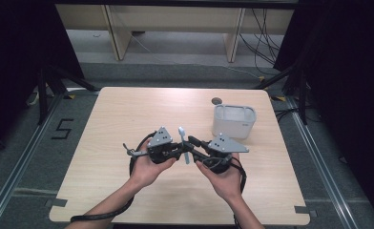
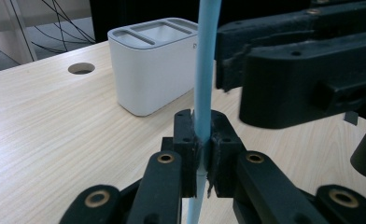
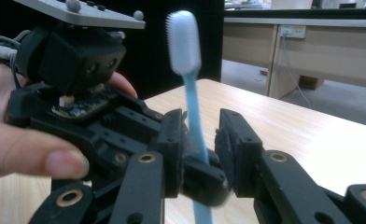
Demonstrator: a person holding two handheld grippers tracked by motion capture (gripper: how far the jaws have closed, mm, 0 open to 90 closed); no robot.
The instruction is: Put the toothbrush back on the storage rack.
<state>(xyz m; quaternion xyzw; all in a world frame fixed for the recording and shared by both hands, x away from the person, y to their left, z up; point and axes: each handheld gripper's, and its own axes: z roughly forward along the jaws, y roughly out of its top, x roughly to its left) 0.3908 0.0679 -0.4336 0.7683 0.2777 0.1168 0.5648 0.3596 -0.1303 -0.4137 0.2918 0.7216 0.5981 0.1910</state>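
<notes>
The toothbrush (image 2: 204, 70) was clamped upright by the left gripper (image 2: 200, 154), probably for a handover. The right gripper (image 3: 200, 149) was spread open around the handle, the white holder (image 1: 233, 121) being close by.

The high view looks forward and down from above the person's side, far enough to take in the whole table (image 1: 128, 114). The left gripper view sits low and very close behind its own jaws, facing across the table toward the white holder (image 2: 153, 65). The right gripper view is equally close and faces the left gripper (image 3: 204, 163). All three views share the blue toothbrush (image 1: 184, 145) between the grippers
</notes>
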